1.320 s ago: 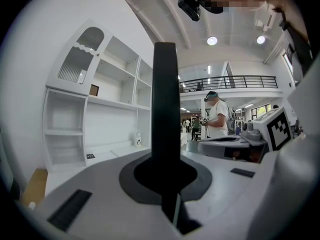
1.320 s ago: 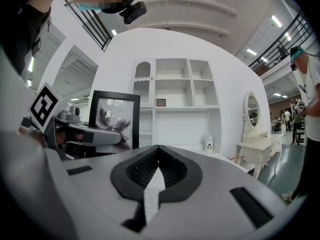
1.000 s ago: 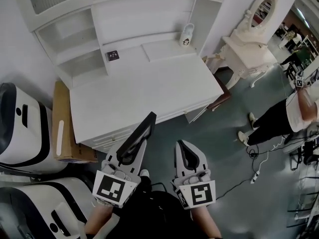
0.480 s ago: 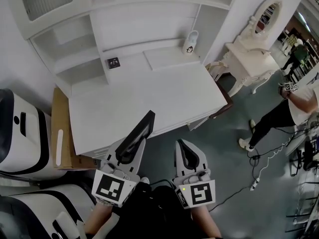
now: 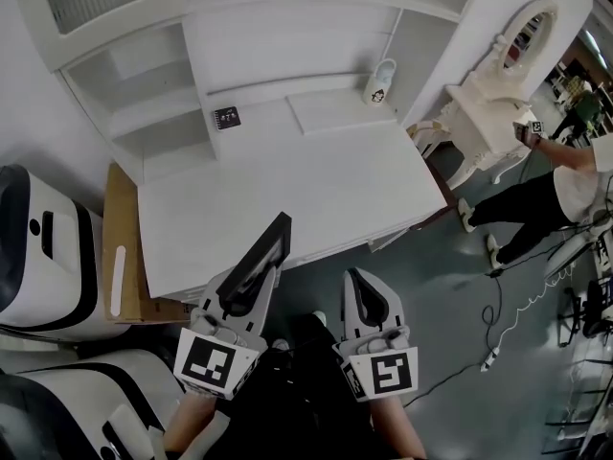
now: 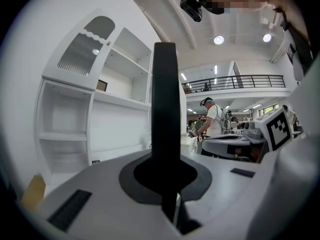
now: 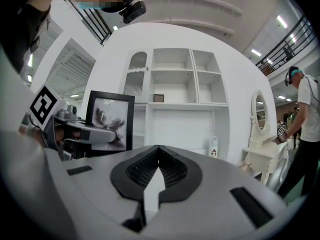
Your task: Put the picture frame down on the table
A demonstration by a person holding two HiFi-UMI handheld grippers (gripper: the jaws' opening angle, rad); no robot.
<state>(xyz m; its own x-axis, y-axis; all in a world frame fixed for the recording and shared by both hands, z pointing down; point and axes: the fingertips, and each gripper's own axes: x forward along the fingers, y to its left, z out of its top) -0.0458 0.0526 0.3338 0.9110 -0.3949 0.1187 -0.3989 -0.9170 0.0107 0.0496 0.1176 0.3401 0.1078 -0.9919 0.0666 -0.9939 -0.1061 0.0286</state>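
- Black picture frame point(image 5: 272, 243): pinched by its lower part between the left gripper point(image 5: 251, 284) fingers, edge-on, rising upright past the fingertips. It is held in the air at the near edge of the tabletop point(image 5: 287, 185).
- The frame is thin, flat and rectangular, with a dark plain border and a glossy glazed front over a photo.
- Right gripper point(image 5: 358, 281): dark ribbed fingers pressed together, nothing between them; it sits just beside the left.
- The tabletop is smooth and white.

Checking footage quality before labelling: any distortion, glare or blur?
Head view: evenly lit, sharp, white table edges slightly bowed. Left gripper view: heavy fisheye, dark corners, ceiling lamps glaring, picture frame a near-black edge-on bar. Right gripper view: same fisheye, background sharp.
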